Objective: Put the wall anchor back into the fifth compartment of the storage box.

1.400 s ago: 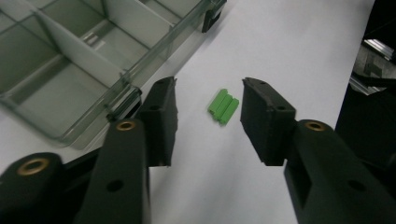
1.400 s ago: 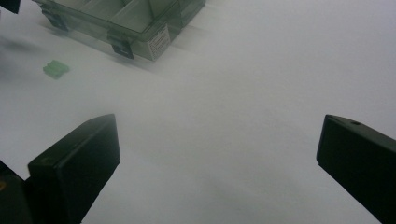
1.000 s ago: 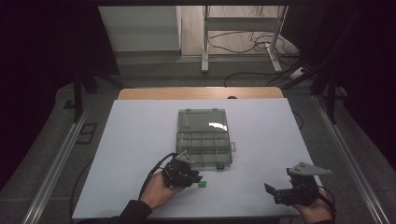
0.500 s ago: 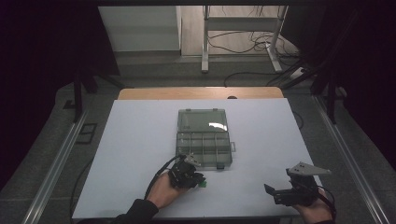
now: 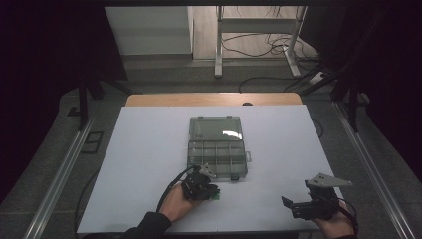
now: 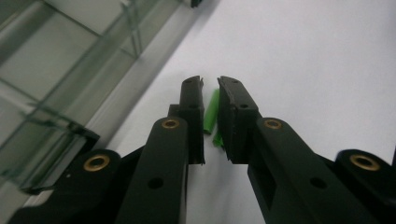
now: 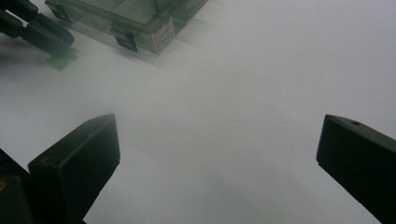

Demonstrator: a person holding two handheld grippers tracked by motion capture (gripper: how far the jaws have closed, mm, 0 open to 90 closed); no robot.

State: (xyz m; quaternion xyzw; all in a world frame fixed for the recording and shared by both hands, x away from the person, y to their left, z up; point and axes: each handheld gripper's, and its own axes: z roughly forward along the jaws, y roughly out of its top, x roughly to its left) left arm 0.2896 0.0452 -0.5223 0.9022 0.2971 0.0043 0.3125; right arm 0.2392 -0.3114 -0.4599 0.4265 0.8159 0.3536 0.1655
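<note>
Green and small, the piece (image 6: 210,113) lies on the white table (image 5: 144,149), just in front of the clear compartment box (image 5: 217,148). We see the left gripper (image 6: 210,83) with its jaws just closing, clamped now on this piece. We see the right gripper (image 7: 217,140) near the table edge, well apart, jaws spread wide and holding nothing

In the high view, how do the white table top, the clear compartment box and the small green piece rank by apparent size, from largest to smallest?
1. White table top, by far the largest.
2. Clear compartment box, open, near the middle.
3. Small green piece, tiny, partly covered by the left tongs.
Nearness to the camera does not change this order.
</note>
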